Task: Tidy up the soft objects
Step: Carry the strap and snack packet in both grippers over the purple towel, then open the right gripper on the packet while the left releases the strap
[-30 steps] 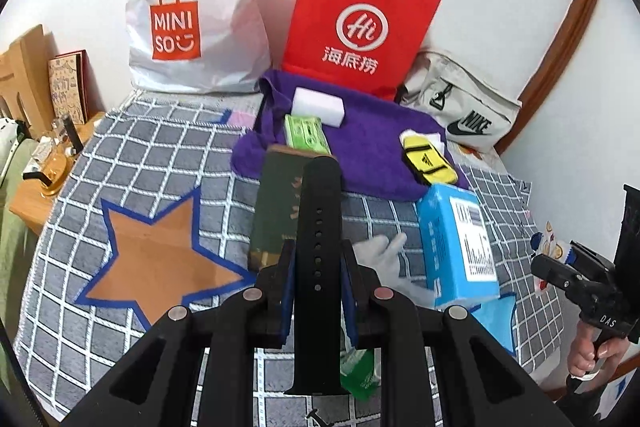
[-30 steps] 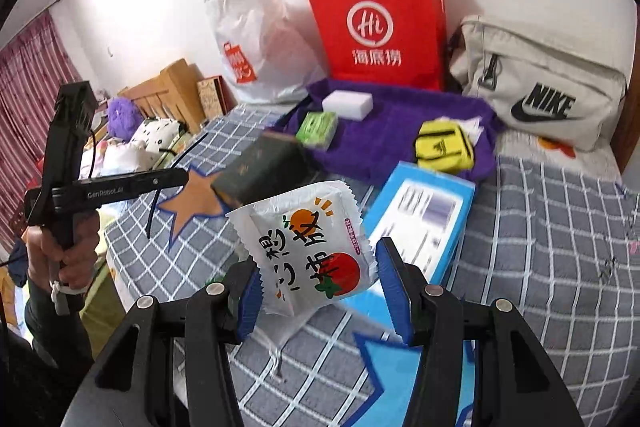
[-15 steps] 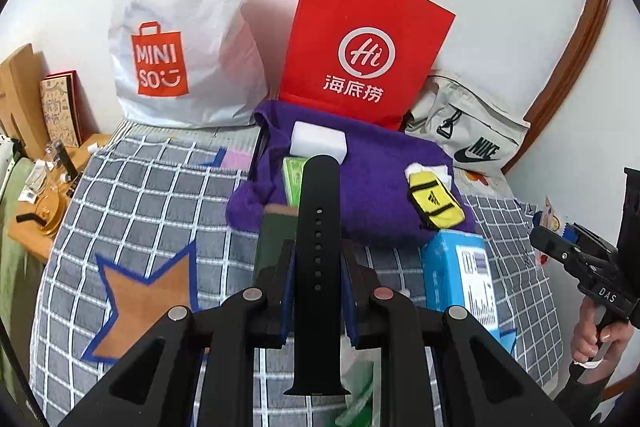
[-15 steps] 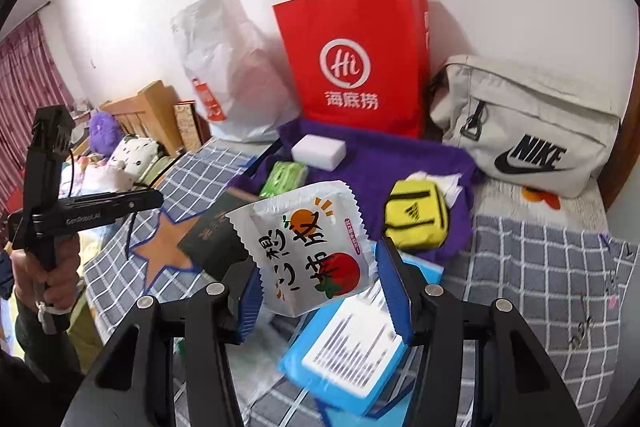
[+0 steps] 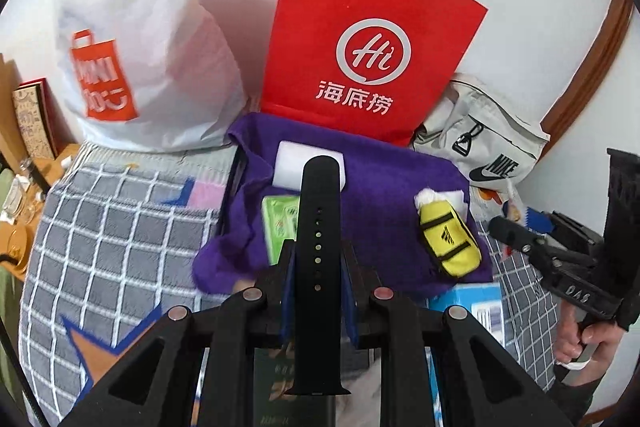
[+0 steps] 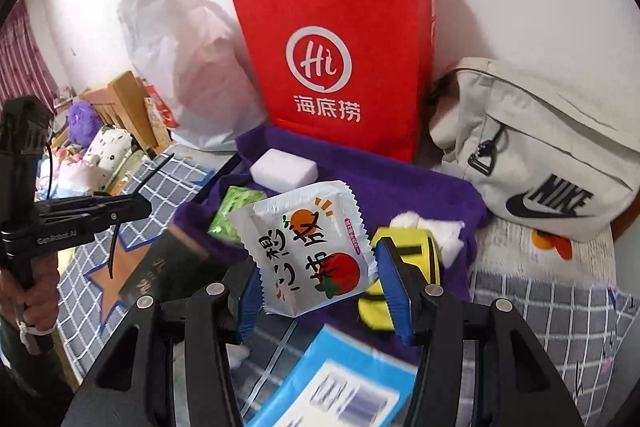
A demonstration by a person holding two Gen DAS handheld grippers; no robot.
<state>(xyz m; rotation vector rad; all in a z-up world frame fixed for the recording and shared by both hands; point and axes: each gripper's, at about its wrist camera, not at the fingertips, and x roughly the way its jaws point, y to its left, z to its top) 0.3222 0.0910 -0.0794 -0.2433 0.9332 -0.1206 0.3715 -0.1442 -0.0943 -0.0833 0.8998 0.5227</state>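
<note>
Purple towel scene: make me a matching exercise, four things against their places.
Things:
1. black watch strap
2. snack packet
3. white sponge block
4. grey Nike bag

Places:
A. on the purple towel
B. in the left hand-held gripper
C. right of the red paper bag
D. in the right hand-held gripper

Pairs: 1-B, 2-D, 3-A, 4-C

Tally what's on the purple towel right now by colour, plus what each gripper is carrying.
White: 2, the sponge block and the cloth wad
Green: 1, the packet
Yellow: 1, the pouch
Held: 2, black watch strap in the left gripper, snack packet in the right gripper
Total: 6
</note>
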